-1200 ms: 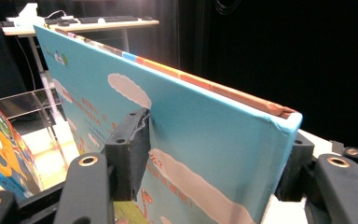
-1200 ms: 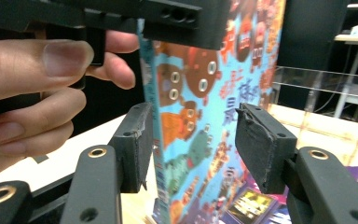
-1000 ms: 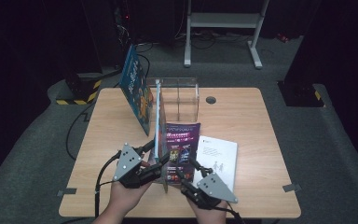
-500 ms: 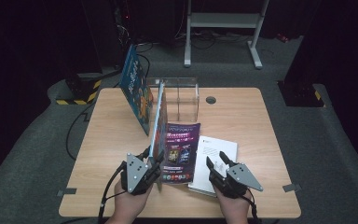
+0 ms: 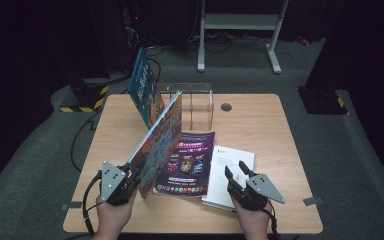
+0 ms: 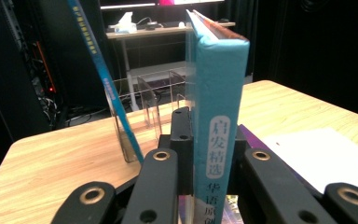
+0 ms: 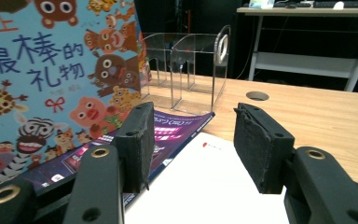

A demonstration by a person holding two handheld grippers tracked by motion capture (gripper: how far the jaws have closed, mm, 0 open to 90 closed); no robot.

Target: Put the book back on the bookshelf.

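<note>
Pinching the spine of a teal picture book with the left tongs, upright on the worktop just left of a purple magazine. Holding the right tongs spread above a white booklet beside it. Standing farther back: a clear acrylic divider rack, with a second blue book leaning at its left.
</note>
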